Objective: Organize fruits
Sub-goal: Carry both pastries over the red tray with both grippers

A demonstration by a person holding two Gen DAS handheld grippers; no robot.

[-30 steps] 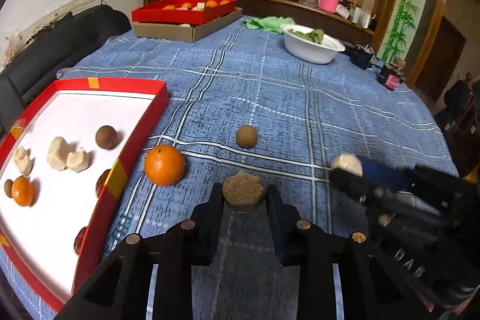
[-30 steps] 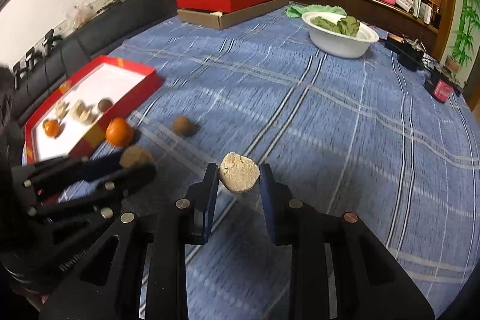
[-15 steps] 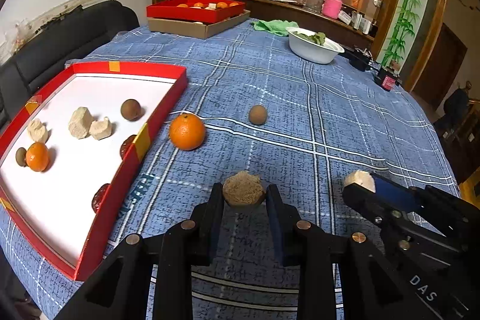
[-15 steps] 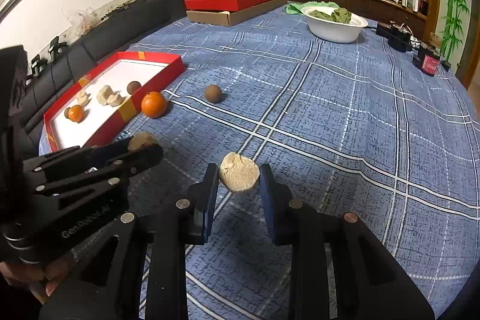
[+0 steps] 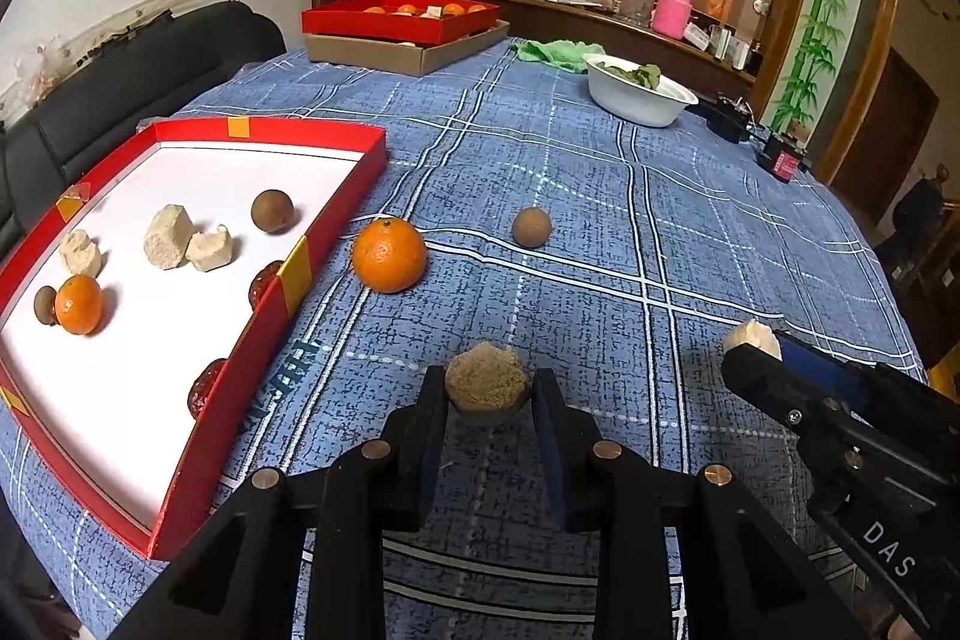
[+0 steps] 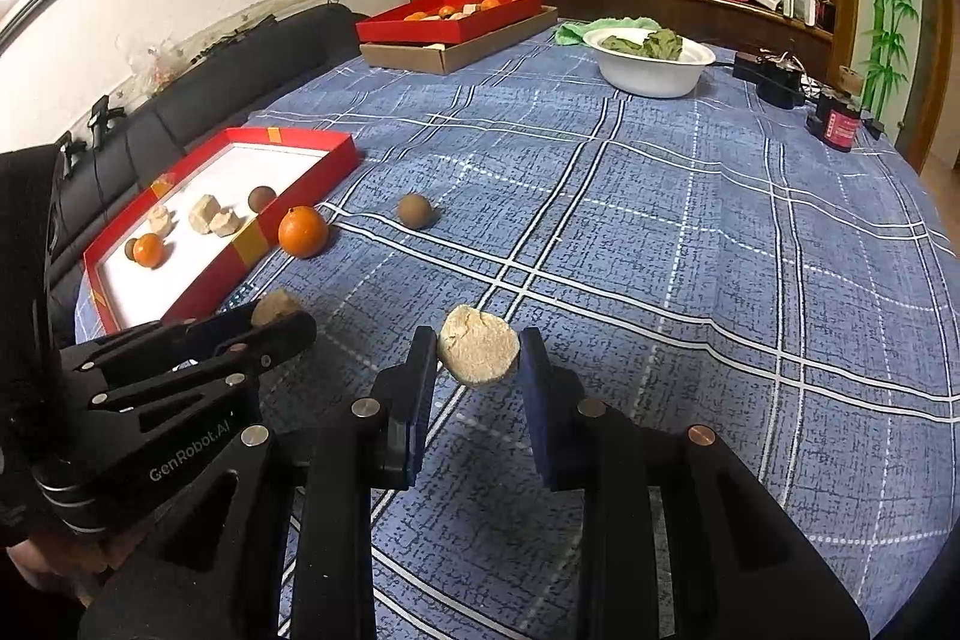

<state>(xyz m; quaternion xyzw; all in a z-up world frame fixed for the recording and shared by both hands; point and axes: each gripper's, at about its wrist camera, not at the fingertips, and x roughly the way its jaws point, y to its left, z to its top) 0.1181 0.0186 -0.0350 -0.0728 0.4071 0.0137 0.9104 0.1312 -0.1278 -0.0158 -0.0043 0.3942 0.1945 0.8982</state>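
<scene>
Tan, crumbly chunks (image 5: 487,381) sit clamped in both grippers above table.

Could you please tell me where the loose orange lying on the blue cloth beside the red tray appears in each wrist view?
Left wrist view: the loose orange sits left of centre, just right of the red tray.
Right wrist view: the same fruit lies at mid-left, by the tray's near right wall.
Shared landmark: the white bowl at the far side.
</scene>
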